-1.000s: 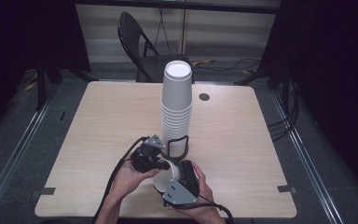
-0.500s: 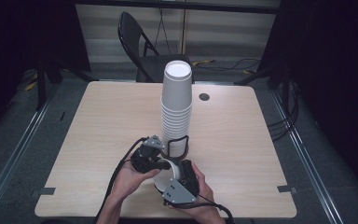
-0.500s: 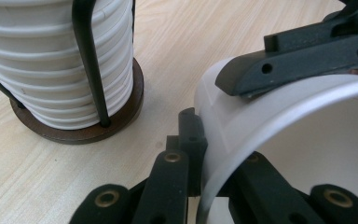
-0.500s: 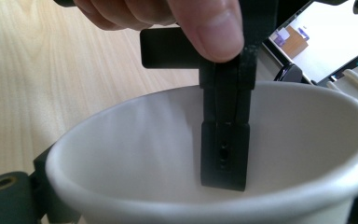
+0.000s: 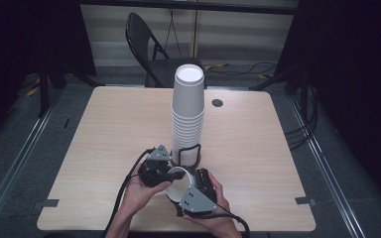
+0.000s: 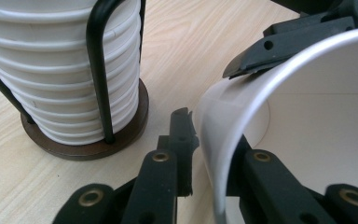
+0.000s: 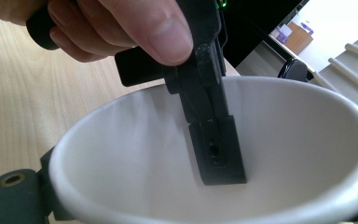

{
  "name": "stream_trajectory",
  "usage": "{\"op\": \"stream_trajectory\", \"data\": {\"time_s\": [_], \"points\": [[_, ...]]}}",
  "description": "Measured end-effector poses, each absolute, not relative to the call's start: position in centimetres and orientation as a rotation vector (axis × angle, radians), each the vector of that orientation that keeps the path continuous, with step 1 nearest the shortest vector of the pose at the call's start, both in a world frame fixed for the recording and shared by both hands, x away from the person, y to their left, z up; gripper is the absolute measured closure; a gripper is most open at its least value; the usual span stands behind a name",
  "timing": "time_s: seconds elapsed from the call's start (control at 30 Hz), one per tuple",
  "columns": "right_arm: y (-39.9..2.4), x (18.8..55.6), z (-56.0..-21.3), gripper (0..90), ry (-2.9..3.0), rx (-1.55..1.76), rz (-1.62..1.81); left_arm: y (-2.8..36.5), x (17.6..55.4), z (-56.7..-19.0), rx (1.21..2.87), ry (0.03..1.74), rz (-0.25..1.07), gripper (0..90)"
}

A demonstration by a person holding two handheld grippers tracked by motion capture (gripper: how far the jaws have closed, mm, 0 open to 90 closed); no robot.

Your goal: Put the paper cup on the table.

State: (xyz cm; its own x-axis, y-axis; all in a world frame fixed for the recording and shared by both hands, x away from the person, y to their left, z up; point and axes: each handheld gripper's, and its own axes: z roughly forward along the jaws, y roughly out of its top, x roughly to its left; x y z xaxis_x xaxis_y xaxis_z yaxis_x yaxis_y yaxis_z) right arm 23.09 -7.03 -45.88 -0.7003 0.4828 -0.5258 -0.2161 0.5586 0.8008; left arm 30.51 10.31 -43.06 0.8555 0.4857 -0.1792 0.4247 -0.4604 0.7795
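A single white paper cup is held low over the table's front middle, between both grippers. My left gripper straddles its rim: in the left gripper view one jaw is outside the cup wall and one inside, left gripper shut on the wall. My right gripper clasps the cup from outside; in the right gripper view the cup mouth faces the camera between the right gripper jaws. A tall stack of white cups stands just behind in a black wire holder.
The holder's round brown base sits on the light wood table, close to the left gripper. A hand grips the left gripper. A cable hole lies behind the stack; a folding chair stands beyond the far edge.
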Motion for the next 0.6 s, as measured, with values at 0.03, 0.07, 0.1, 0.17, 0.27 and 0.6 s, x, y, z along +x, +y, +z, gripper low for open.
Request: {"op": "stream_trajectory", "data": {"time_s": [0.03, 0.07, 0.1, 0.17, 0.27, 0.6], "points": [[-7.0, 23.1, -45.9, 10.7, 2.039, 0.214, 1.182, 10.3, 30.5, -43.1, 2.109, 0.662, 0.085, 79.8], [-7.1, 23.1, -45.9, 10.7, 2.04, 0.217, 1.184, 10.4, 30.5, -43.2, 2.104, 0.669, 0.092, 78.3], [-7.2, 23.1, -45.9, 10.7, 2.044, 0.235, 1.194, 10.4, 30.3, -43.4, 2.086, 0.681, 0.127, 72.7], [-7.2, 23.2, -46.0, 10.7, 2.046, 0.249, 1.199, 10.5, 30.2, -43.5, 2.074, 0.68, 0.141, 69.2], [-7.4, 23.3, -46.0, 10.8, 2.058, 0.287, 1.217, 10.8, 30.2, -43.8, 2.039, 0.692, 0.144, 63.5], [-8.4, 23.9, -46.1, 10.8, 2.078, 0.386, 1.298, 12.0, 30.0, -44.1, 1.906, 0.733, 0.216, 39.0]]}}
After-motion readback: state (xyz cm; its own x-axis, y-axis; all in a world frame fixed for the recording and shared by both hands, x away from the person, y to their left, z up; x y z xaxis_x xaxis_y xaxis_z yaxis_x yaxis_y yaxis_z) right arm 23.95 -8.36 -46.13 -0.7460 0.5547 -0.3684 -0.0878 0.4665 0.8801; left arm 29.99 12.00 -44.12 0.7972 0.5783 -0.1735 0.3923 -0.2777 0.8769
